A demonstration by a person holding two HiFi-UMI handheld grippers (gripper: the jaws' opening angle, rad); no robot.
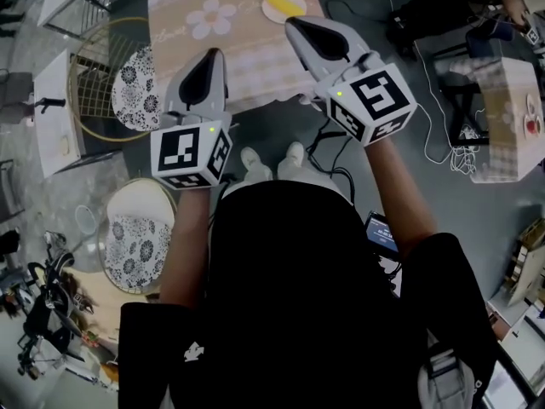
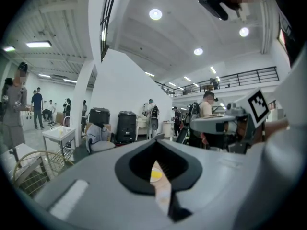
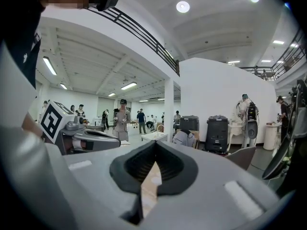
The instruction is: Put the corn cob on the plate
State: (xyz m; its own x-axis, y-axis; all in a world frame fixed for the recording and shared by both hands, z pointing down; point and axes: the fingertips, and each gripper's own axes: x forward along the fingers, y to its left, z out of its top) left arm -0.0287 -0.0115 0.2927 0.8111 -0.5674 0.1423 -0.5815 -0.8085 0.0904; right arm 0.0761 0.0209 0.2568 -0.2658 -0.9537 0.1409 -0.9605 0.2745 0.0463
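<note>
In the head view a yellow corn cob [image 1: 285, 4] lies on a small white plate [image 1: 271, 9] at the far edge of the table [image 1: 255, 49], which has a flower-print cloth. My left gripper [image 1: 210, 55] is shut and empty, over the table's near left part. My right gripper [image 1: 295, 24] is also shut and empty, its tip just short of the plate. In the left gripper view the jaws [image 2: 155, 157] meet, and a bit of yellow [image 2: 156, 175] shows through the slit. The right gripper view shows closed jaws [image 3: 154, 159] with only cloth behind them.
A wire chair with a patterned cushion [image 1: 134, 88] stands left of the table, and a second cushioned seat [image 1: 136, 237] is nearer me. Cables [image 1: 451, 135] run across the floor to another clothed table [image 1: 507, 118] at the right. People stand in the hall beyond.
</note>
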